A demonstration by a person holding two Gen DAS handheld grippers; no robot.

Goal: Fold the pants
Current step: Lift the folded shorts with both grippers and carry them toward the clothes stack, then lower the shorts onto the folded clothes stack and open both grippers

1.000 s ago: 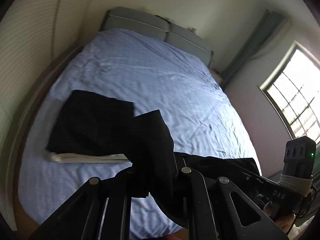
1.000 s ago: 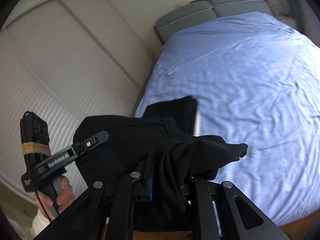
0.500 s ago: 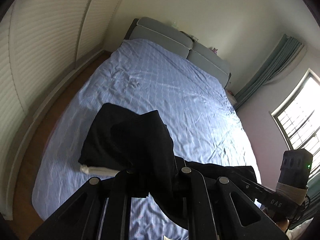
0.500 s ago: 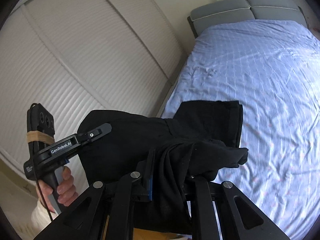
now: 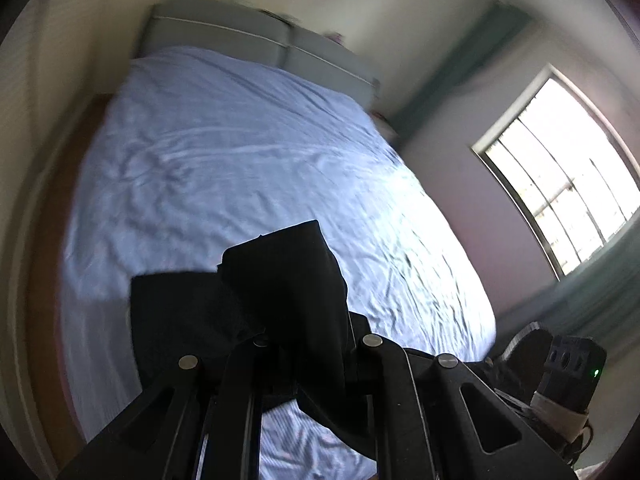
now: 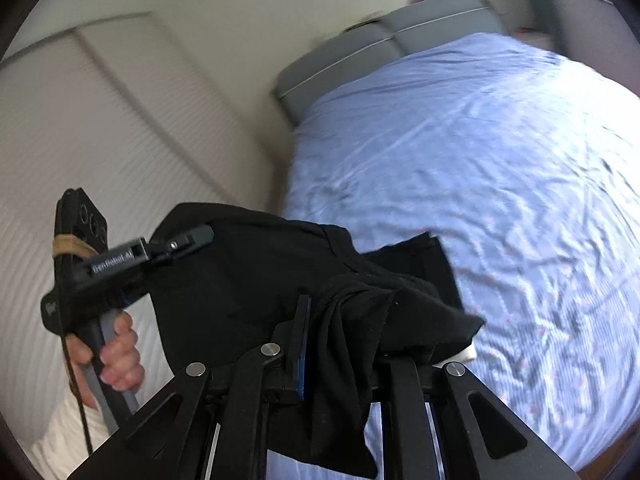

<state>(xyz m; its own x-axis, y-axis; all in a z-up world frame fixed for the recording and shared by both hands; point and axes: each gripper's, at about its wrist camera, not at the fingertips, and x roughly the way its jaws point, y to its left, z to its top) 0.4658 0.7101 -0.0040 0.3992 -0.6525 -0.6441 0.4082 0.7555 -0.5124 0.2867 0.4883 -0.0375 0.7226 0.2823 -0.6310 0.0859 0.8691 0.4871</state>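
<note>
Left gripper point(image 5: 308, 344) and right gripper point(image 6: 340, 344) — each pinching black pants point(image 6: 248, 280), held over bed point(image 6: 500, 160). Advice: keep both pinches firm, cloth taut between them — lower evenly onto the sheet.

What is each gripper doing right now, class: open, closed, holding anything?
Left gripper: closed on the black pants.
Right gripper: closed on the same pants, bunched between its fingers.

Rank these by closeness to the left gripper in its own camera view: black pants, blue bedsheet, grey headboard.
1. Black pants: clamped in the left gripper.
2. Blue bedsheet: spread just beyond.
3. Grey headboard: against the far wall.
</note>
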